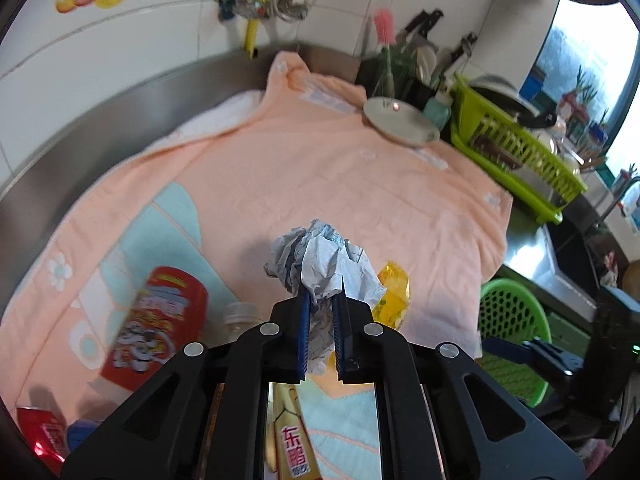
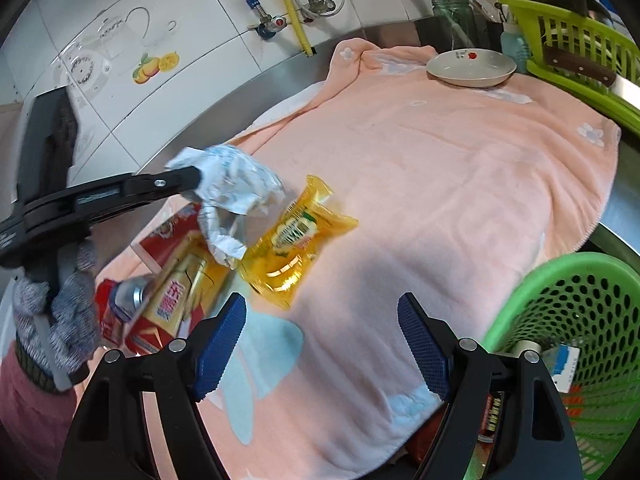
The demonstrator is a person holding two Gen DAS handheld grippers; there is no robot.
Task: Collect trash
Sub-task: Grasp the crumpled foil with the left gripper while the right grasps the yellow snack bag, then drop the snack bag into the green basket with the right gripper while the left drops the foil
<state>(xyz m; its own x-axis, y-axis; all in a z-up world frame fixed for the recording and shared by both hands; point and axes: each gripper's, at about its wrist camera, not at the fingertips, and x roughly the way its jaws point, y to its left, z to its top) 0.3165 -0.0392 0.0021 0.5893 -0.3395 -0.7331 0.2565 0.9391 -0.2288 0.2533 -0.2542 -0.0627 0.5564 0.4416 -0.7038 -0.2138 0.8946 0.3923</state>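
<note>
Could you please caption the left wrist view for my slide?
Left gripper clamps crumpled white paper above peach towel, yellow plastic wrapper beside.

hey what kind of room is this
Most likely a home kitchen counter: a green dish rack holding a knife, a plate on the towel, and water valves on the tiled wall.

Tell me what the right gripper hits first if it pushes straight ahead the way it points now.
Most likely the pink towel: the open right gripper aims at bare cloth. The yellow wrapper lies left of that line. Depth is hard to judge.
</note>
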